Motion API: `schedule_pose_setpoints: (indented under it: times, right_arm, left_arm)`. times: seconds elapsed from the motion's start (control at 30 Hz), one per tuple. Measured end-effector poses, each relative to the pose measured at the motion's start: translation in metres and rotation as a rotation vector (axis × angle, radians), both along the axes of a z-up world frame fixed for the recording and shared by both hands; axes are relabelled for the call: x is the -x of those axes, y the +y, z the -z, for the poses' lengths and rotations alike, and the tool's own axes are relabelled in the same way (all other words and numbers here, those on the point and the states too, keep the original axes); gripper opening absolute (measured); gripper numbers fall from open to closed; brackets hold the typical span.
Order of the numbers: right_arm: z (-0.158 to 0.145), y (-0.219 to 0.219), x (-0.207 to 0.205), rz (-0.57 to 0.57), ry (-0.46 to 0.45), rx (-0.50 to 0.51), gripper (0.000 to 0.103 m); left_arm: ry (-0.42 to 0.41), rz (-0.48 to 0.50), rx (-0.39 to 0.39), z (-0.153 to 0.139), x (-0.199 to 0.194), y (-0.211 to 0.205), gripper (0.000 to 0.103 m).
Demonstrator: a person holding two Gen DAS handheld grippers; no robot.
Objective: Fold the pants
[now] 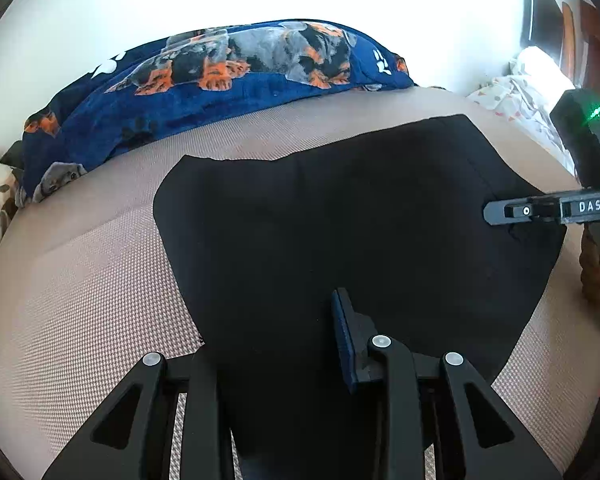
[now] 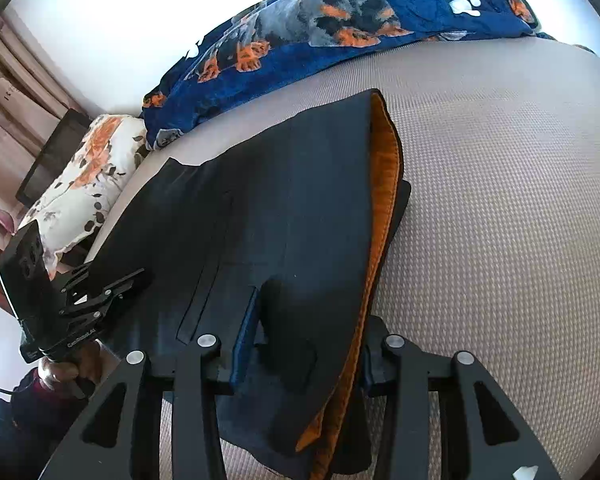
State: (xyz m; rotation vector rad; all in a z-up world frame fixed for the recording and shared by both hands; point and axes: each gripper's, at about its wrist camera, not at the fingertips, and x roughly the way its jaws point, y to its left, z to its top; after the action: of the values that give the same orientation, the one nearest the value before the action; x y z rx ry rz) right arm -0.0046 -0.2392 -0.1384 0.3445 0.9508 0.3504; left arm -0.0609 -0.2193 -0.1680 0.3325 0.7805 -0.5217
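Observation:
Black pants (image 1: 340, 216) lie folded on the beige bed (image 1: 80, 280); the right wrist view shows their orange lining (image 2: 384, 184) along the right edge. My left gripper (image 1: 276, 320) is open over the near edge of the pants, cloth between its fingers; only the right finger (image 1: 346, 332) shows. My right gripper (image 2: 308, 328) is open around the near waist end of the pants (image 2: 284, 220), cloth lying between the fingers. The right gripper (image 1: 500, 213) also shows at the right of the left wrist view, and the left gripper (image 2: 112, 288) at the left of the right wrist view.
A blue dog-print blanket (image 1: 220, 80) is bunched along the far side of the bed. A flowered pillow (image 2: 88, 176) lies at the bed's left end. White patterned bedding (image 1: 516, 92) lies at the far right.

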Motion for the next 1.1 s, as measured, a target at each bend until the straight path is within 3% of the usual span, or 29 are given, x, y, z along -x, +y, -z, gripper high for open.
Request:
schedule_pose_setpoints:
  times: [0.17,0.43,1.1]
  right_arm:
    - [-0.006,0.003,-0.003,0.005,-0.004,-0.065,0.025]
    - [-0.025,0.029,-0.027,-0.040,-0.043,-0.158,0.022]
    - [-0.043,0.113,-0.126,-0.150,-0.114,-0.187,0.022]
  left_arm:
    - [-0.022,-0.011,0.005,-0.007,-0.002,0.005,0.017]
    - [-0.028,-0.075,0.029,-0.025,-0.023,0.034,0.015]
    - [-0.137,-0.266,0.057,-0.064,-0.101,0.099,0.015]
